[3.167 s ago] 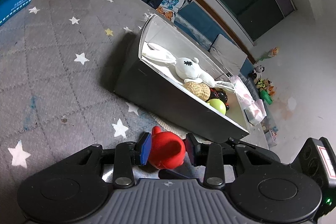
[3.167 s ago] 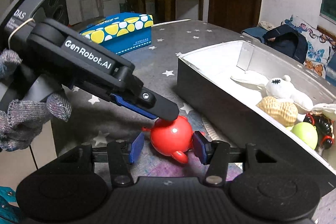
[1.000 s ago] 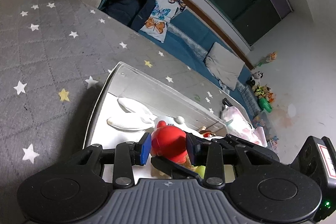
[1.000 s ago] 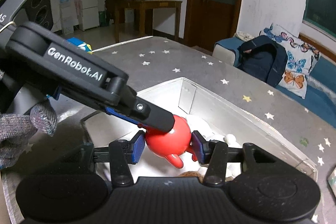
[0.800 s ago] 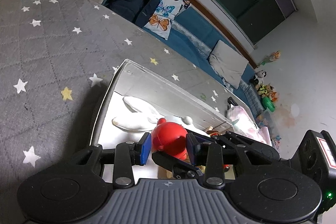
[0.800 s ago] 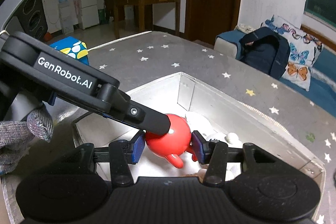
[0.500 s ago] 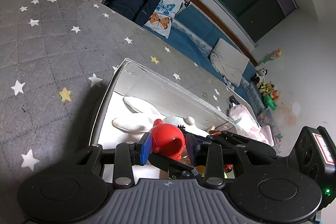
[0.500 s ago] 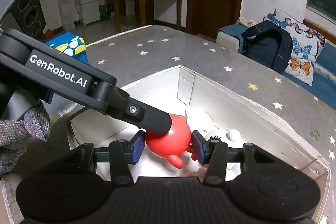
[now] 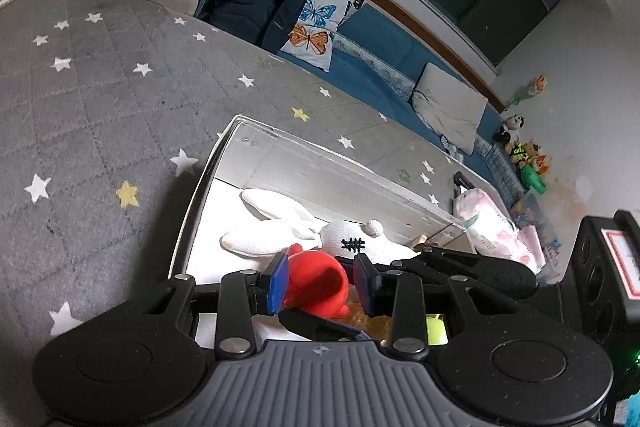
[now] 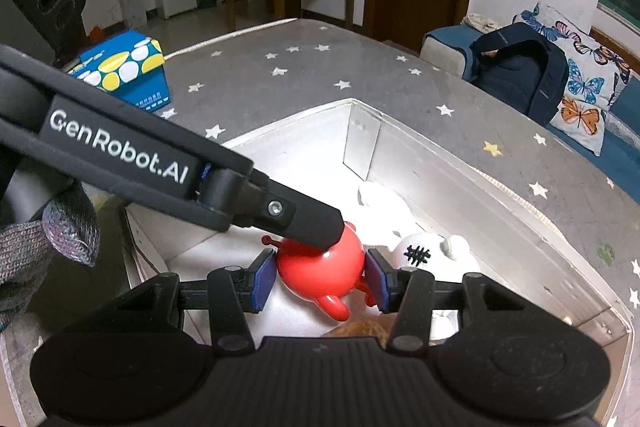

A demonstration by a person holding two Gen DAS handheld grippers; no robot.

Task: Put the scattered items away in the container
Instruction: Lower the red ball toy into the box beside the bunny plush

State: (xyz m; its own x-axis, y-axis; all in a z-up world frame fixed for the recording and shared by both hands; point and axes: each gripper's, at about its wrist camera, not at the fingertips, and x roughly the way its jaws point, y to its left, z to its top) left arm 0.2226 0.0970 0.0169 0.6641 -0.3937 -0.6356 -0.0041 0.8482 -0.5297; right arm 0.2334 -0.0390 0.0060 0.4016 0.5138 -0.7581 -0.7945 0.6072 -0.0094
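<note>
Red toy (image 10: 320, 269): a glossy round figure with small stubby limbs, held in the air over the near end of the open container, above its white floor and not yet resting on anything.
Container (image 10: 460, 163): a grey, open-topped rectangular box standing on the star-patterned grey quilted surface (image 9: 100, 99) (it looks more like a mattress than a bench, though I cannot be sure).
Already inside: a white plush rabbit (image 9: 352, 235) with long ears and a stitched black mark, a tan peanut-shaped toy (image 10: 360, 329) partly hidden under the right gripper body, and a yellow-green thing (image 9: 436, 327) of which only a sliver shows.
Right gripper (image 10: 320, 277): its fingers are closed part-way onto the red toy, one blue pad against each side of the body.
Left gripper (image 9: 320, 281): its fingers also bracket the red toy, the left pad pressed on it and the right pad at or just beside its flank; in the right wrist view one of its black fingers (image 10: 312, 223) bears down on the toy's top.
Done so far: several items lie in the box, and the red toy is above the box opening.
Left to do: lower or release the red toy so it settles beside the rabbit.
Other loose items: a blue spotted carton (image 10: 124, 71) stands on the quilted surface well apart from the box; whether it counts as clutter I cannot tell.
Judgement: near the end, as far as these views reach.
</note>
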